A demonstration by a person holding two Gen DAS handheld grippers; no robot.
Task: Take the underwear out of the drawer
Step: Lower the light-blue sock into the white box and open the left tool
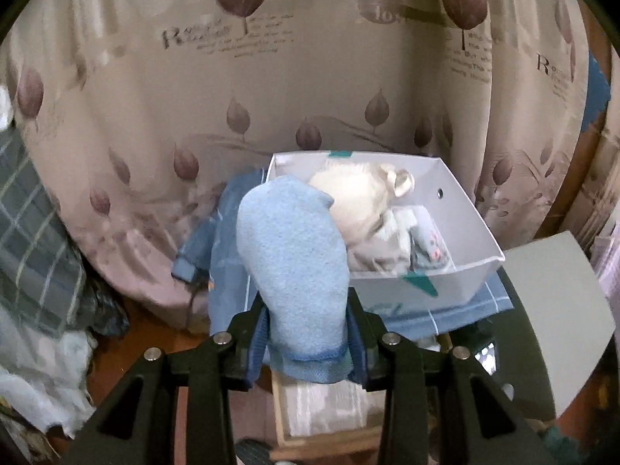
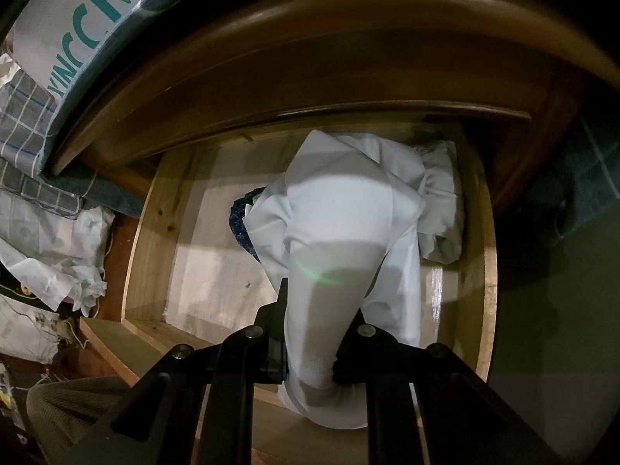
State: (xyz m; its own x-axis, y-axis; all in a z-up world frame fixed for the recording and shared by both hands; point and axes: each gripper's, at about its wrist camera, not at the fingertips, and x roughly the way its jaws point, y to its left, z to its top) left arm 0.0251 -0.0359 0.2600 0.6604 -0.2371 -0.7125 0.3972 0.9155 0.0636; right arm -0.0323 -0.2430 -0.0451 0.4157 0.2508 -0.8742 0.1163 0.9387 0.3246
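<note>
In the left wrist view my left gripper (image 1: pixel 306 333) is shut on a light blue piece of underwear (image 1: pixel 294 255) and holds it up in front of a white box (image 1: pixel 453 283). In the right wrist view my right gripper (image 2: pixel 310 352) is shut on a white piece of underwear (image 2: pixel 341 240), lifted over the open wooden drawer (image 2: pixel 143 240). More pale cloth (image 2: pixel 445 209) and a dark blue patterned cloth (image 2: pixel 240 221) lie at the back of the drawer.
The white box holds cream and grey clothes (image 1: pixel 372 209) and stands on blue cloth (image 1: pixel 457 314) before a leaf-print curtain (image 1: pixel 155 116). Checked fabric (image 1: pixel 31 213) lies left. A wooden cabinet front (image 2: pixel 310 89) overhangs the drawer. Crumpled white material (image 2: pixel 50 255) lies left of it.
</note>
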